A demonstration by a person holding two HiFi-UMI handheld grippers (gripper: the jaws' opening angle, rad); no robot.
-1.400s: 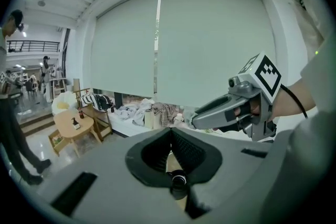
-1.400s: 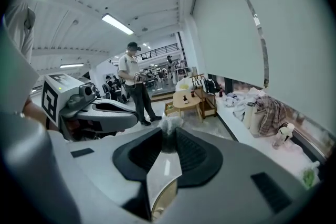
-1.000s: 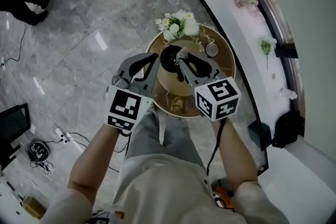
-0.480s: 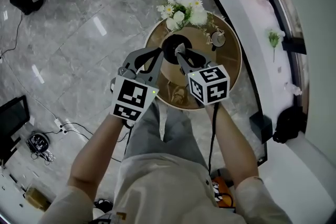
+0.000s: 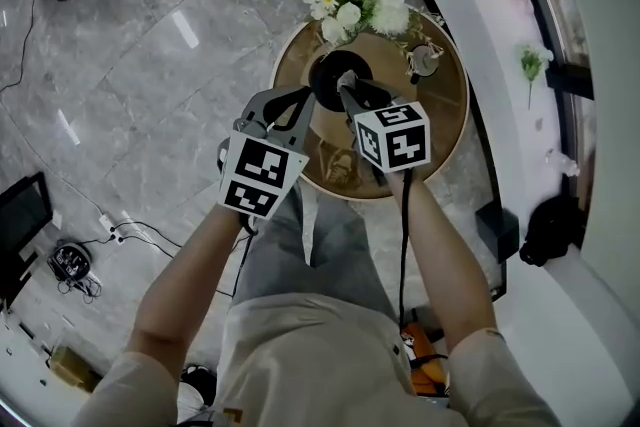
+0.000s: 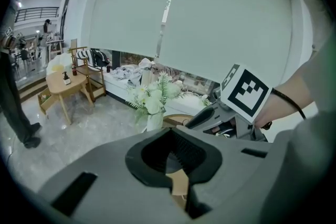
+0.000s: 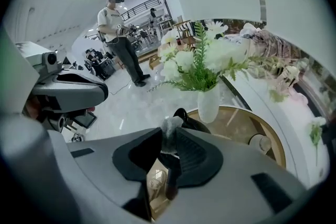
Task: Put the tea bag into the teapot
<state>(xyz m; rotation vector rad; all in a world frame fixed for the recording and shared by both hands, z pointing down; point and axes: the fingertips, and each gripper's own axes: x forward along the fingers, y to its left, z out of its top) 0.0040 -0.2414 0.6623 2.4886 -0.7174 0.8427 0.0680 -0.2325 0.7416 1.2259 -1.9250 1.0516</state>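
Lower than a second ago, the left tongs [image 5: 300, 98] are hanging pressed together and empty, just beside the teapot [image 5: 322, 87] on the worktop [image 5: 445, 120]. The right tongs [image 5: 346, 81] are pinching the tea bag [image 7: 169, 131] directly above the teapot's mouth, so the remaining travel is looking straight down.

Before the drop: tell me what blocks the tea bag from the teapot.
Nothing visible does. The right gripper pinches the tea bag over the dark teapot; the left gripper sits beside it, the flowers behind.
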